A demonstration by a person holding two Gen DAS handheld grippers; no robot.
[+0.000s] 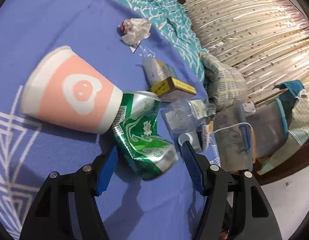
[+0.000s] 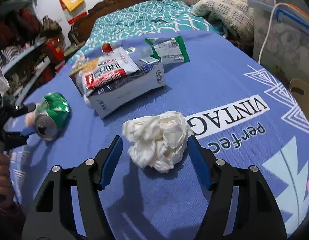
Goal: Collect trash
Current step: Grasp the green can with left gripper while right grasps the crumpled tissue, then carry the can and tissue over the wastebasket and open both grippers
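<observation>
1. You are working over a bed spread with a blue printed sheet (image 1: 60,26), where litter lies scattered. A teal patterned blanket (image 1: 154,2) lies at the far end.

2. Your left gripper (image 1: 148,158) points down at a crushed green drink can (image 1: 143,134). Its jaws are released, one blue pad on each side of the can's near end. The left pad is at the can's edge and the right stands clear; nothing is clamped yet.

3. A pink and white paper cup (image 1: 72,92) lies on its side just left of the can, its base touching the can's far end. Closing there could nudge the cup, so the can's near end seems the better place to grip.

4. Beyond the can to the right lie a clear plastic bottle (image 1: 180,114), a small yellow and brown box (image 1: 172,87) and a clear wrapper (image 1: 154,70). A crumpled foil wrapper (image 1: 135,31) lies further off.

5. Your right gripper (image 2: 154,154) faces a crumpled white tissue (image 2: 156,140). Its jaws are likewise released, standing either side of the wad. The right pad is just at the tissue's edge and the left is apart from it.

6. Further away in the right view, a white carton (image 2: 126,92) carries a snack packet (image 2: 106,68). A green-edged wrapper (image 2: 168,49) lies beyond them.

7. Both grippers look lined up to pick one piece each. No bin shows clearly.
</observation>
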